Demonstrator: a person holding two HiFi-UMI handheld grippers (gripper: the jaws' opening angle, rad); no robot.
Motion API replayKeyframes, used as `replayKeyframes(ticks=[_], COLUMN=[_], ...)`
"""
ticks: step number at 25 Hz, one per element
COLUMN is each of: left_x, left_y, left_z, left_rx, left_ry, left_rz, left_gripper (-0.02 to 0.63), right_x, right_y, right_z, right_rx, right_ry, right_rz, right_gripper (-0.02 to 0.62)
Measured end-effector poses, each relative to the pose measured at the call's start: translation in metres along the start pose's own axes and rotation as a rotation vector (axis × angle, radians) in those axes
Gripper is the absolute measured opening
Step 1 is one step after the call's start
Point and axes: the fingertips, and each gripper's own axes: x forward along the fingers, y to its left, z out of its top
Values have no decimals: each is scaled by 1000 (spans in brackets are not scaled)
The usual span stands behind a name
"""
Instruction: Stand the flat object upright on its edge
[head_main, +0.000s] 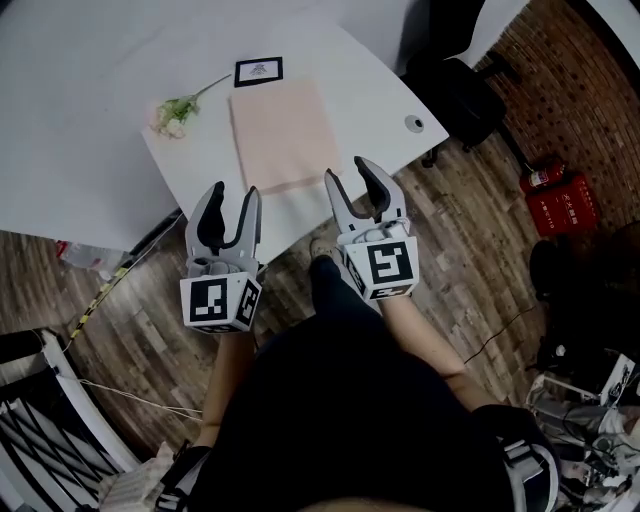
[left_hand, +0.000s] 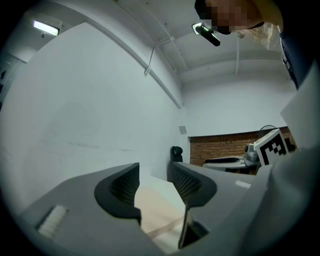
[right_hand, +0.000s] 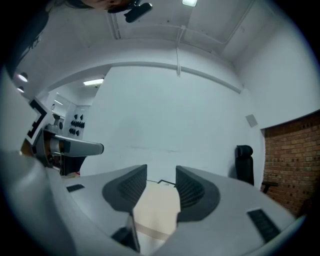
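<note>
A pale pink flat pad (head_main: 283, 135) lies flat on the white table (head_main: 90, 130), its near edge close to the table's front rim. My left gripper (head_main: 233, 195) hovers at that rim, just left of the pad's near corner, jaws open and empty. Beside the pad's near right corner my right gripper (head_main: 349, 172) is also open with nothing in it. In the left gripper view the pad (left_hand: 159, 206) shows beyond the open gripper (left_hand: 155, 181). The right gripper view has the pad (right_hand: 157, 210) straight ahead of the open gripper (right_hand: 161, 187).
A small flower sprig (head_main: 172, 113) lies left of the pad, and a black-framed marker card (head_main: 258, 71) sits behind it. A round grommet (head_main: 414, 124) is near the table's right corner. A black chair (head_main: 455, 95) and red fire extinguishers (head_main: 555, 190) stand on the wood floor to the right.
</note>
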Motion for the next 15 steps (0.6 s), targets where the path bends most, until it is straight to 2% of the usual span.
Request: replayKeyframes(ticks=[9, 15], left_x=[84, 129], left_y=[43, 65], left_z=[-41, -77], left_rx=[-44, -113], left_ry=[129, 225], left_rz=[87, 105], left_gripper=[216, 238], right_x=[103, 156], right_y=[-42, -67], right_z=[-55, -88], right_rx=[20, 47], right_ry=[126, 197], right_rz=[157, 244], right_gripper=[161, 169])
